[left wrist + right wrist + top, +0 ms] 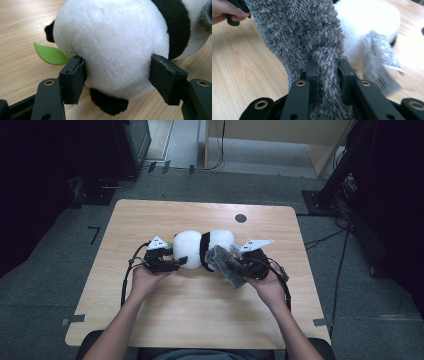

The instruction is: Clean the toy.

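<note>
While fuzzy, grey scarf (312, 37), round plush panda (112, 45)

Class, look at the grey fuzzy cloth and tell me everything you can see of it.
The grey fuzzy cloth looks like shaggy knitted fabric, soft and limp. A bunched fold is pinched in the right gripper, whose jaws are shut on it. It hangs against the plush panda, above the wooden table.

Black hand-held gripper (176, 263), brass-ringed screws, apparently grey top plate.
</note>
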Available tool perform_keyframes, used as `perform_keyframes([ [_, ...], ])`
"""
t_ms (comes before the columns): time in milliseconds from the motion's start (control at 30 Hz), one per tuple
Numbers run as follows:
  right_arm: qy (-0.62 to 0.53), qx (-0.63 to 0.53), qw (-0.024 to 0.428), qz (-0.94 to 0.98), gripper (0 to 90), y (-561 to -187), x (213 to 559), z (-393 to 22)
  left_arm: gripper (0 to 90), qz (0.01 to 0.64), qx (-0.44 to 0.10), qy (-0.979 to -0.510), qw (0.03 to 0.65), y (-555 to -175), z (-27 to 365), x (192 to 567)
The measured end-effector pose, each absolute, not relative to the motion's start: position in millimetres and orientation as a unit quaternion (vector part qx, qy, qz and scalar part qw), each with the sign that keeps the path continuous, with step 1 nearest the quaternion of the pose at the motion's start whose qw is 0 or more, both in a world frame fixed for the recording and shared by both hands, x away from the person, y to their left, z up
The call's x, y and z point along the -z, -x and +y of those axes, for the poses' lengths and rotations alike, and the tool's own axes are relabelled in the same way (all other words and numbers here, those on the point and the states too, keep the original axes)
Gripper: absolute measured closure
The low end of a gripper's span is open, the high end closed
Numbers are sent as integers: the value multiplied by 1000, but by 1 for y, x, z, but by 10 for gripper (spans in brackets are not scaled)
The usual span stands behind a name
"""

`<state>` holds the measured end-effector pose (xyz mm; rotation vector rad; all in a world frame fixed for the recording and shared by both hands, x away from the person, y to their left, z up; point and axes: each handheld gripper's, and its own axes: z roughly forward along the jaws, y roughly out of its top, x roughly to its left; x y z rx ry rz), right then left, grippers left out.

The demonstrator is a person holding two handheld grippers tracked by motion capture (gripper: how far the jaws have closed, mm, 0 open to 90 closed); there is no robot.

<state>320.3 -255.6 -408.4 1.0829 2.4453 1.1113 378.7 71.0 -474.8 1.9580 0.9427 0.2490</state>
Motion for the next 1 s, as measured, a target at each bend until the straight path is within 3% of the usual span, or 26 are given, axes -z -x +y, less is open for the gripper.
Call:
perform_keyframes([
  [300,-369,-396,113,833,753,-312,399,-260,317,384,-101,-796,457,-378,71,475],
  [700,-309,-424,86,847,753,-330,387,-193,315,386,-100,-794,458,-378,71,475],
  [1000,-302,-415,70,855,753,-361,408,-152,314,387,-102,-792,461,-376,71,476],
])
